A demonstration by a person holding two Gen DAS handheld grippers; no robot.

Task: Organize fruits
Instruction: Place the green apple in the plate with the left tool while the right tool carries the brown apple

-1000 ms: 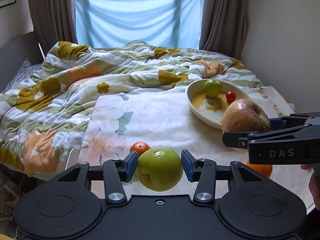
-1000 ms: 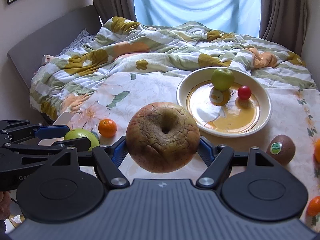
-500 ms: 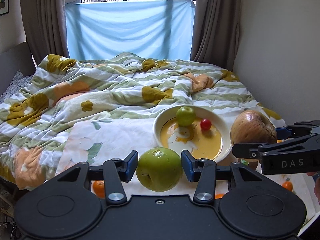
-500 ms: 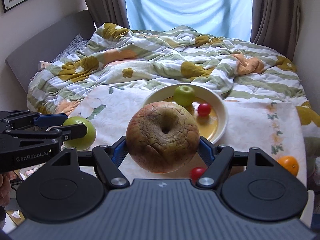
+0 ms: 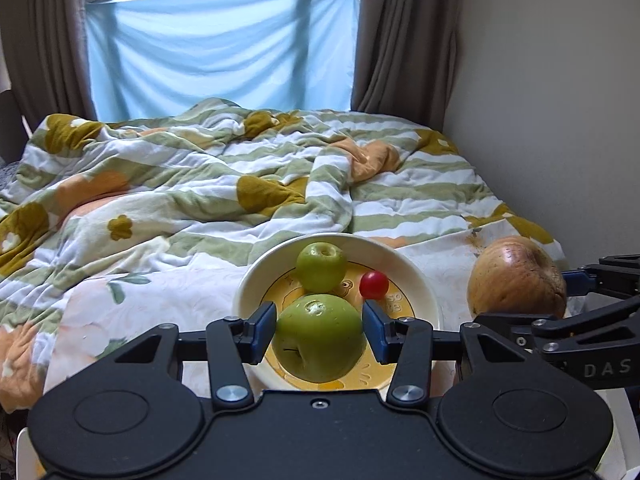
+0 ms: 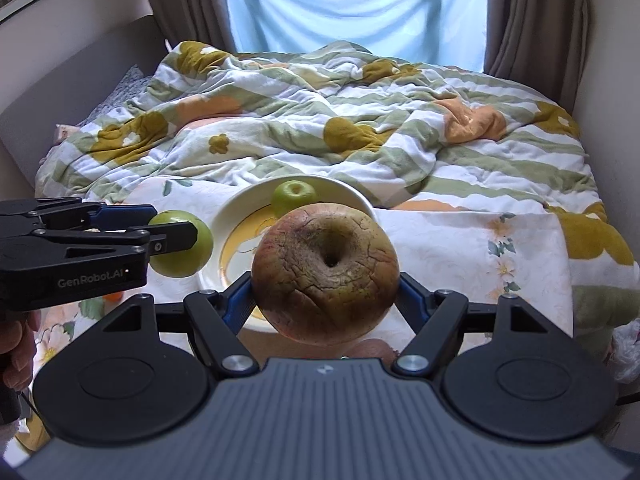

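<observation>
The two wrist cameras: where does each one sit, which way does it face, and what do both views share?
Left wrist: behind the left gripper, shut on a green apple, facing the bowl, bed and window; the right gripper enters at right.
Right wrist: behind the right gripper, shut on a brown apple, facing likewise; the left gripper and a hand enter at left.
Shared: bowl, both held apples, a small green apple.

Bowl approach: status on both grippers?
Left gripper shut on green apple, over bowl. Right gripper shut on brown apple, at bowl's edge. Bowl holds small green apple, red cherry tomato.
</observation>
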